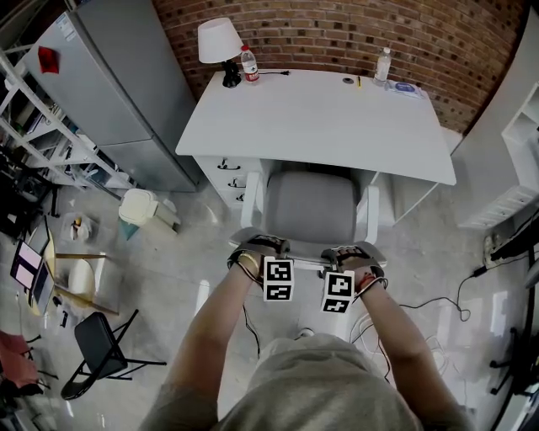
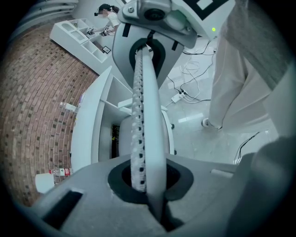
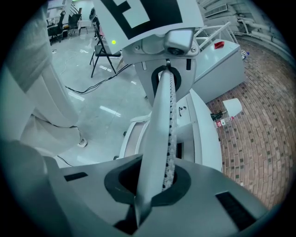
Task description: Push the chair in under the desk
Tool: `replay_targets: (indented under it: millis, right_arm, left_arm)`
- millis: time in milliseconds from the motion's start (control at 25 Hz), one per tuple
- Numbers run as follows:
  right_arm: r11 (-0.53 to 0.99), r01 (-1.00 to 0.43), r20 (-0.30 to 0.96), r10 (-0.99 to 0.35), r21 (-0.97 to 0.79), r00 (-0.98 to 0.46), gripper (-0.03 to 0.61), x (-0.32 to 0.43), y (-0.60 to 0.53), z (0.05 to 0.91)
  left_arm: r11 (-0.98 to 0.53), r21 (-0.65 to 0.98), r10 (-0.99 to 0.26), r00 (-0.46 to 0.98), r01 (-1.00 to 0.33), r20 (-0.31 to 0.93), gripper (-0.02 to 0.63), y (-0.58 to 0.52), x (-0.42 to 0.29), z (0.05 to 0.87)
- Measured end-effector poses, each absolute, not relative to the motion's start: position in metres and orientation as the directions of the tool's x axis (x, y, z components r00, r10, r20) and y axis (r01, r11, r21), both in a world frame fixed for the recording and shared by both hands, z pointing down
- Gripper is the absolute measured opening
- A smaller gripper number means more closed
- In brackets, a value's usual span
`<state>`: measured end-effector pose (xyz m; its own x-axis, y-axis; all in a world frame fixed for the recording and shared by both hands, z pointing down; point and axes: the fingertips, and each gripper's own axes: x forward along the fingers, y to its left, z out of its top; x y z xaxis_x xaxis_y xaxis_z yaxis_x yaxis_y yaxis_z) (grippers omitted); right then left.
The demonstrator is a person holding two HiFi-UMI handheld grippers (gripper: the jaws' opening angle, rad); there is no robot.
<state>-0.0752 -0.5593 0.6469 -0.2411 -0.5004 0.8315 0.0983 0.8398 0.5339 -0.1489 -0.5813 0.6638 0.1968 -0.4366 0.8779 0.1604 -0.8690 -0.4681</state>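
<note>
chair (image 1: 320, 206) partly under desk (image 1: 320, 118) | brick wall (image 1: 337, 34), floor (image 1: 168, 278) | left gripper (image 1: 259, 246), right gripper (image 1: 350, 252) closed

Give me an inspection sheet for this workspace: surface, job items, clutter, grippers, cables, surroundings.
Surface: white desk, mostly bare, against a brick wall.
Job's things: grey chair, seat partly under the desk, backrest outside it.
Clutter: lamp and red-labelled bottle rear left; second bottle and small items rear right.
Grippers: left gripper and right gripper both shut on the chair's backrest top edge.
Cables: loose floor cables right of the chair.
Surroundings: tall grey unit, bin, black folding chair left; white shelving right.
</note>
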Motion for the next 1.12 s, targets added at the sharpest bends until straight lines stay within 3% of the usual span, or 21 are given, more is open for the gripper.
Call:
replay_targets:
  millis: [1120]
  right_arm:
    - [0.848,0.096,0.841,-0.491,0.521,-0.225,0.011,-0.0746,-0.5578,0.6473]
  left_arm:
    - [-0.872,-0.462,-0.433,0.183,0.163,0.882,0.012,-0.5801,-0.1515,0.6642]
